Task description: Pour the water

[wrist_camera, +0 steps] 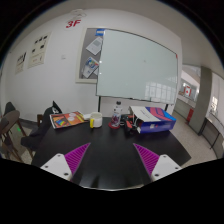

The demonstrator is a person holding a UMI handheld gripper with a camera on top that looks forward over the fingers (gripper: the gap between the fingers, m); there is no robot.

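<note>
My gripper is open and empty, its two fingers with magenta pads spread wide over the near part of a dark table. Far beyond the fingers, near the table's far edge, a clear bottle with a red cap stands upright. A small yellowish cup-like thing stands just left of it. Nothing is between the fingers.
A colourful box lies on the table's far left, and a purple and white box on the far right. A chair stands to the left. A whiteboard hangs on the wall behind.
</note>
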